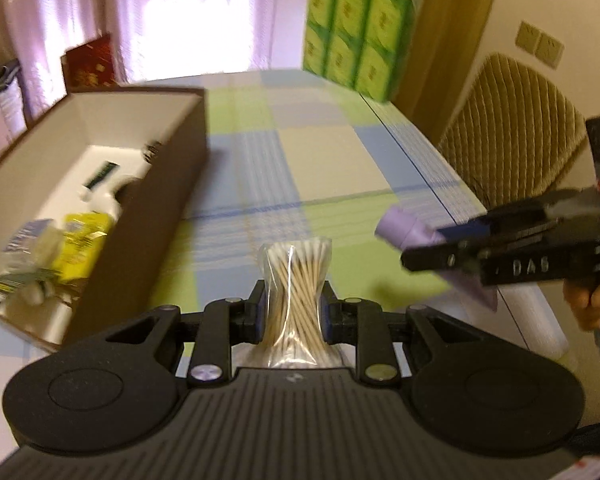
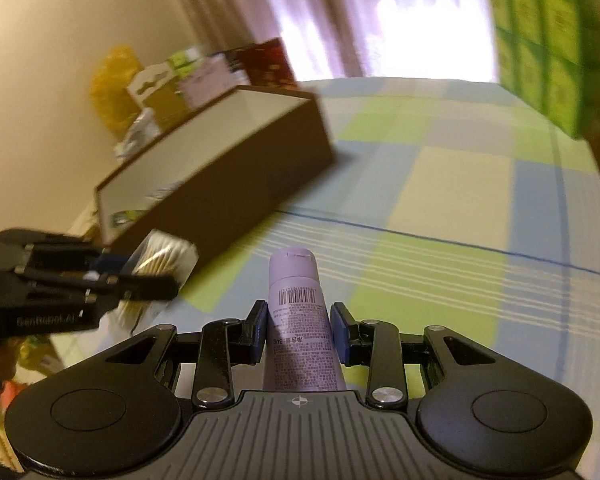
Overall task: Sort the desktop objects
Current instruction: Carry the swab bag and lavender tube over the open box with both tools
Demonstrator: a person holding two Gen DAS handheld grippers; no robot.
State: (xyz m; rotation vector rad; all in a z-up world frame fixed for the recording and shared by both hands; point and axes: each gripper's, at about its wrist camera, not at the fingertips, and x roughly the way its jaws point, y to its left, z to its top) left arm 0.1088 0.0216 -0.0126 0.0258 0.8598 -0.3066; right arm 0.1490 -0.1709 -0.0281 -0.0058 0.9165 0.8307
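Observation:
My left gripper point(image 1: 294, 308) is shut on a clear bag of cotton swabs point(image 1: 294, 280), held above the checked tablecloth just right of the brown box point(image 1: 172, 184). My right gripper point(image 2: 299, 328) is shut on a lilac tube point(image 2: 298, 312), cap pointing away. In the left wrist view the right gripper point(image 1: 432, 254) enters from the right with the lilac tube point(image 1: 400, 226). In the right wrist view the left gripper point(image 2: 152, 276) shows at the left with the swab bag point(image 2: 164, 256), close to the box point(image 2: 236, 184).
The brown box holds a white bottle point(image 1: 104, 200), a yellow packet point(image 1: 82, 236) and other small packs. A green stack of tissue packs point(image 1: 356, 36) stands at the table's far right. A wicker chair point(image 1: 512, 128) is beyond the right edge. Boxes and bags point(image 2: 140, 88) crowd the left.

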